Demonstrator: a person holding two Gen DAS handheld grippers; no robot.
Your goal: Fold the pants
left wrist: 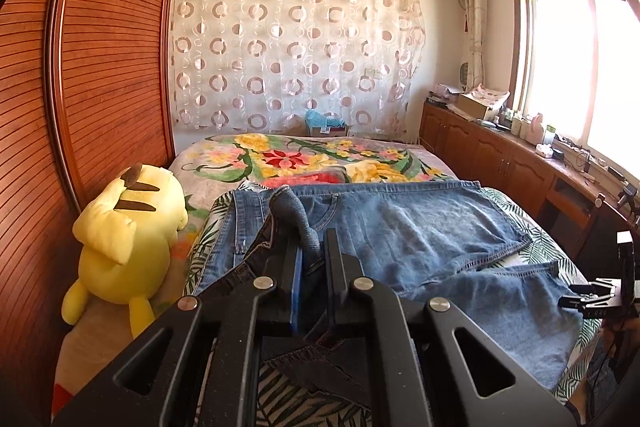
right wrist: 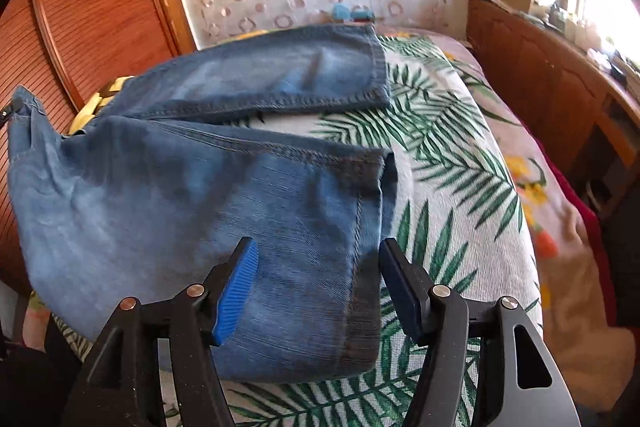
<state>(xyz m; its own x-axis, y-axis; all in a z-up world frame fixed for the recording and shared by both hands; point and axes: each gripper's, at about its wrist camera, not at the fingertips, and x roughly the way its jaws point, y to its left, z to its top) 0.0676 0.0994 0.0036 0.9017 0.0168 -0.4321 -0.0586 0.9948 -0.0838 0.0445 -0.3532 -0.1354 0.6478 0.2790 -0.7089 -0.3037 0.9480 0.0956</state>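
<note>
A: Here our left gripper [left wrist: 310,259] pinches the waist of the faded blue denim pants [left wrist: 420,227], mid-frame on the leaf-print bedspread [right wrist: 460,147].

B: Our right gripper [right wrist: 316,287], spread over the lower-centre hem, may snag one layer only.

Black tongs [right wrist: 316,287] — ribbed blue pads [right wrist: 236,291], silver screws [left wrist: 265,283].

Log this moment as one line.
left tool: shut on jeans waist | right tool: open over leg hem | jeans: unfolded on bed
</note>
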